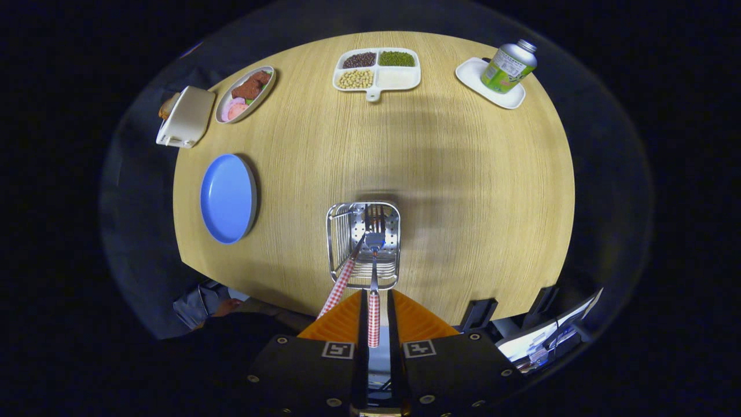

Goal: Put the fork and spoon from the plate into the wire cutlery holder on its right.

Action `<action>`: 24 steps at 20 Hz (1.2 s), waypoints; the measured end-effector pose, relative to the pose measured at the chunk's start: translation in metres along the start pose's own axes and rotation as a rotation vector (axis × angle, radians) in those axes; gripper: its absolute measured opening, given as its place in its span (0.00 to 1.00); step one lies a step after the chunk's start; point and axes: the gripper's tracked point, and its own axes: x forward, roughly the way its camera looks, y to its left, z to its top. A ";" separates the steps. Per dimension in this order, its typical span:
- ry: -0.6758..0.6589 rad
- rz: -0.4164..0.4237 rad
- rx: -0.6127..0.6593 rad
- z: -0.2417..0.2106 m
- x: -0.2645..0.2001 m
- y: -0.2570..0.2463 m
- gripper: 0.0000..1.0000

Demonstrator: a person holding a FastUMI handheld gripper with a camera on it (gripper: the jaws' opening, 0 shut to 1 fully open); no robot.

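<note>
Gripper [374, 315] fingers are standing narrow, both pressing on a red-and-white checked handle [374, 318] that is running straight up between them toward 12 o'clock. Its metal neck is reaching into the wire cutlery holder [363, 244] just ahead of the fingers; the head of this utensil [374, 238] is sitting inside the holder, and whether it is the spoon or the fork cannot be told for certain, though fork-like tines are showing just beyond it.

A second checked-handle utensil [340, 284] is leaning in the holder, its handle sticking out toward 7 o'clock, to the left of the fingers.

The holder is standing on a pale wood-grain table [463, 191], directly beyond the fingertips.

At 10 o'clock from the holder, well apart, a blue plate [227, 198] is lying bare near the table edge.

Further out at 11 o'clock, an oval dish [245, 94] is carrying brown and pink food pieces; just beside it at the table edge a white box-like container [186, 116] is sitting.

At 12 o'clock, far side, a four-compartment white tray [377, 75] is holding dark beans, green beans, pale beans and white grains.

At 1 o'clock, a green-labelled metal bottle [509, 66] is resting tilted on a white rectangular dish [472, 74]; label writing too small to read.
</note>
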 end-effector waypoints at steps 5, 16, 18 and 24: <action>-0.201 0.035 0.024 0.024 -0.020 0.008 0.27; -0.999 -0.016 0.074 0.082 -0.126 0.010 0.72; -1.102 -0.044 0.074 0.085 -0.144 0.011 0.77; -1.363 -0.127 0.073 0.093 -0.199 0.008 0.86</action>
